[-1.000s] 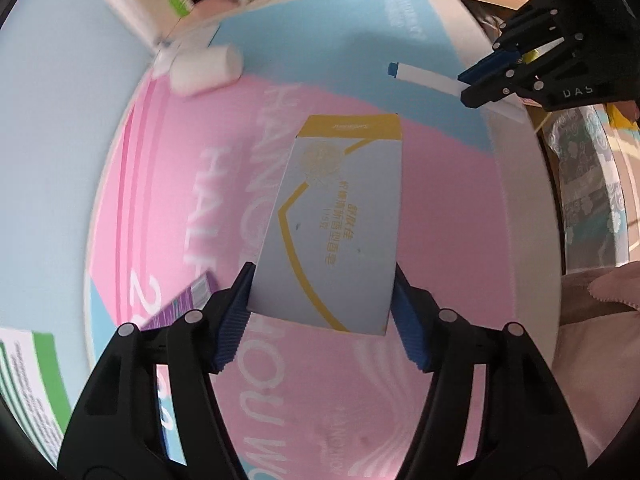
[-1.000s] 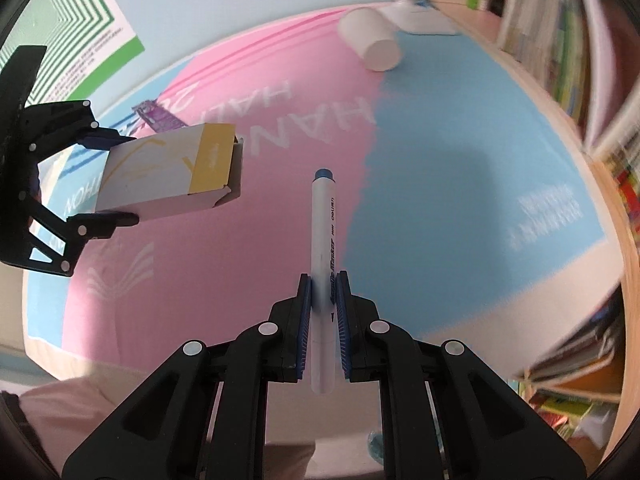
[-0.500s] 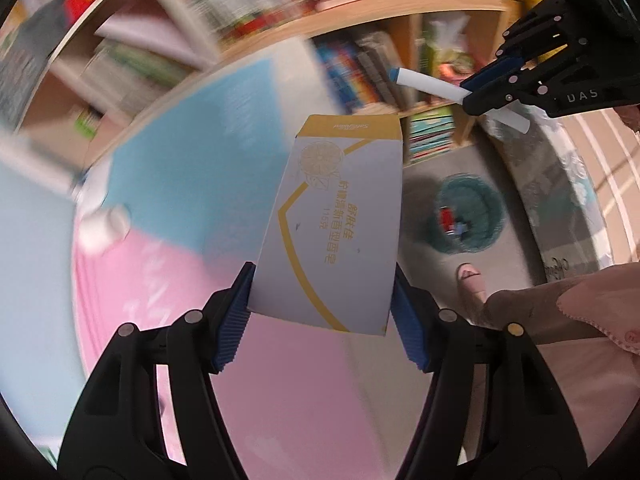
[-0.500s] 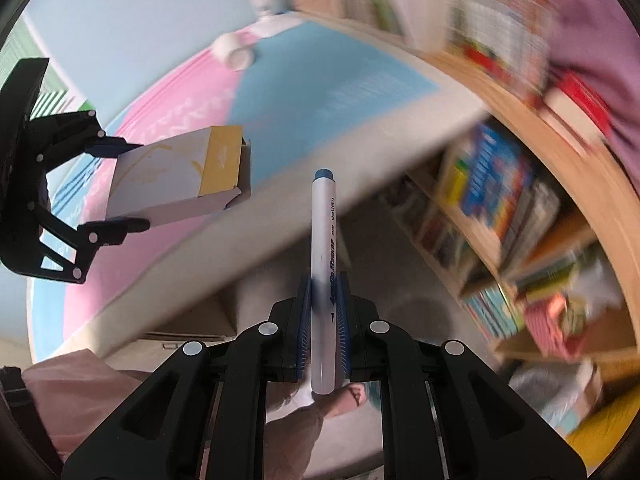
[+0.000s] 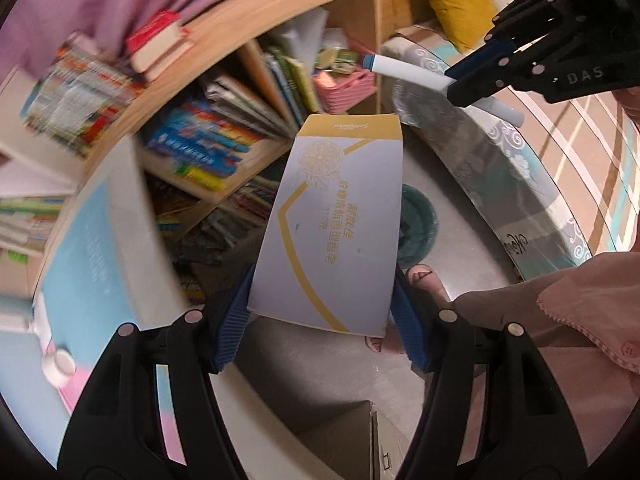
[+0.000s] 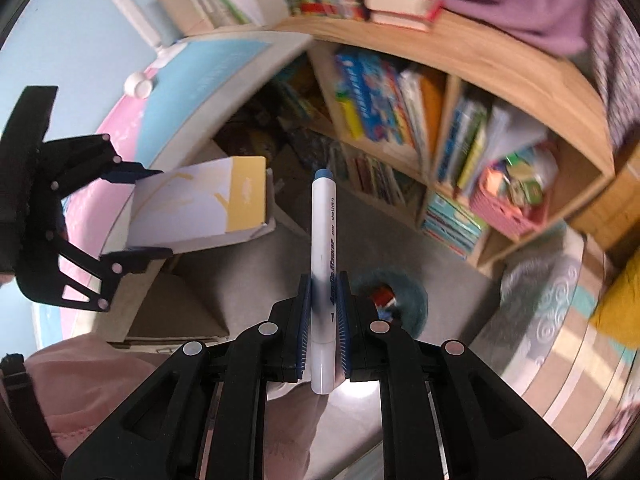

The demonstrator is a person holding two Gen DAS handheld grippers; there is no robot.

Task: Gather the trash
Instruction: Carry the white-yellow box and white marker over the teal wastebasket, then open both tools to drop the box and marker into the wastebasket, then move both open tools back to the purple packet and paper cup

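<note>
Left wrist: left gripper (image 5: 320, 320) jaws stand wide, clamped on the soap box (image 5: 336, 224), long axis toward 12. Teal bin (image 5: 416, 228) on the floor peeks out at box's 3 o'clock.

Right wrist: right gripper (image 6: 323, 316) jaws shut tight on the marker (image 6: 323, 240), pointing 12; bin (image 6: 400, 300) just off the jaws at 3, nearer this hand.

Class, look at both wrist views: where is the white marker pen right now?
The marker pen is clamped in the right gripper, pointing forward over the floor toward the bookshelf; in the left wrist view it shows upper right.
</note>
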